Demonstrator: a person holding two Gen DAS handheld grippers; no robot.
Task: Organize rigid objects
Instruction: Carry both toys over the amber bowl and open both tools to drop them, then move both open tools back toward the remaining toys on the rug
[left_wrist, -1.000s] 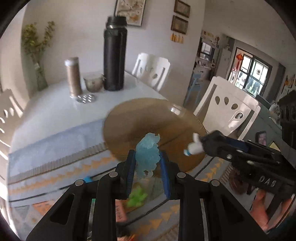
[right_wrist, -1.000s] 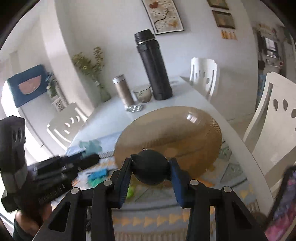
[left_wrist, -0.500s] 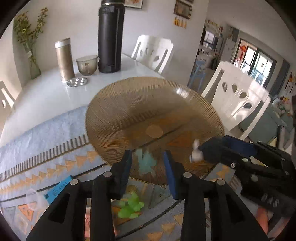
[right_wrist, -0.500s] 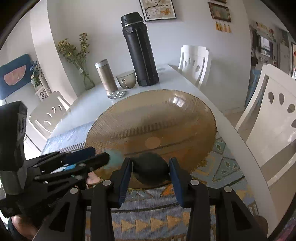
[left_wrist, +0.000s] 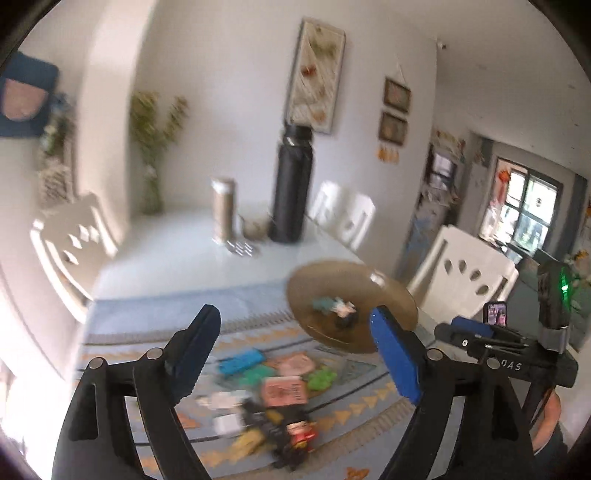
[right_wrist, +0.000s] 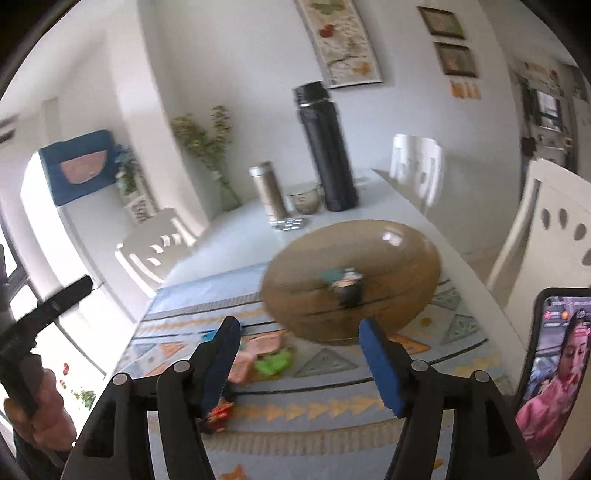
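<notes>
An amber glass plate (left_wrist: 391, 295) (right_wrist: 406, 251) sits on the patterned mat. In it lie a pale blue figure (left_wrist: 320, 304) (right_wrist: 330, 275), a black ball (left_wrist: 342, 320) (right_wrist: 350, 293) and a small white piece (left_wrist: 347, 305). My left gripper (left_wrist: 293, 325) hangs back from the plate, above the loose pile; its jaws are opening wide with nothing between them. My right gripper (right_wrist: 300, 328) stands short of the plate's near rim, jaws opening and empty. Each gripper also shows at the edge of the other's view, the right gripper (left_wrist: 454, 330) and the left gripper (right_wrist: 55, 302).
Loose items lie on the mat before the plate: a blue box (left_wrist: 242, 362), a pink card (left_wrist: 284, 391), a green toy (left_wrist: 321, 378) (right_wrist: 273, 362) and a red piece (left_wrist: 299, 432). A black flask (left_wrist: 291, 192), a steel tumbler (left_wrist: 223, 210) and white chairs stand behind. A phone (right_wrist: 557, 369) stands at right.
The left gripper let go of the blue figure and the right let go of the black ball; both now lie in the plate. Both grippers pulled back and opened.
</notes>
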